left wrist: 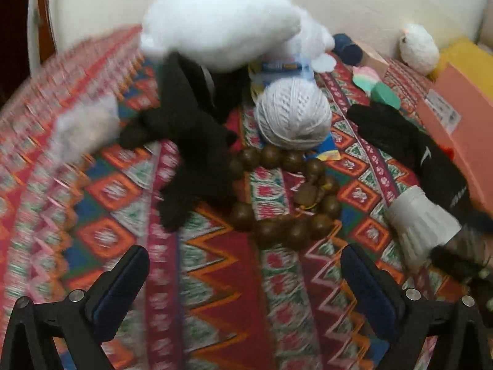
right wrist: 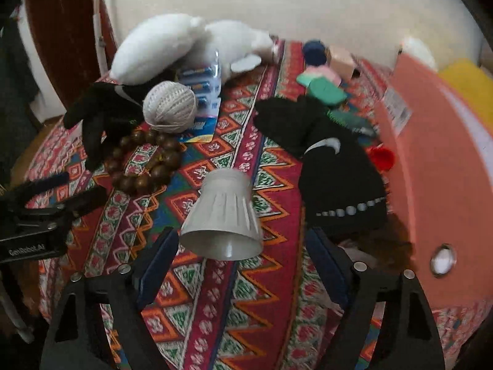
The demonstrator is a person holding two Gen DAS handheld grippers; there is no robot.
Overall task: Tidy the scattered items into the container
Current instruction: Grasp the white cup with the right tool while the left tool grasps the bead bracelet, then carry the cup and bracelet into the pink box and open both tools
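Scattered things lie on a patterned cloth (right wrist: 246,293). A white paper cup (right wrist: 222,215) lies on its side, its mouth toward my right gripper (right wrist: 240,240), which is open with the cup's rim just ahead of its fingertips. My left gripper (left wrist: 243,259) is open and holds nothing, a little short of a wooden bead bracelet (left wrist: 286,197). Behind the beads sit a white yarn ball (left wrist: 292,114), a black glove (left wrist: 191,141) and a battery pack (right wrist: 203,92). A black sock (right wrist: 336,169) lies beside the salmon container (right wrist: 431,169). The left gripper (right wrist: 84,183) also shows at the left edge of the right wrist view.
A big white plush toy (right wrist: 172,43) lies at the back by the wall. Green and pink sponges (right wrist: 323,86), a blue yarn ball (right wrist: 314,51), a small box (right wrist: 340,60) and a red cap (right wrist: 382,155) lie further right. A small white plush (left wrist: 419,47) sits near a yellow cushion (right wrist: 465,83).
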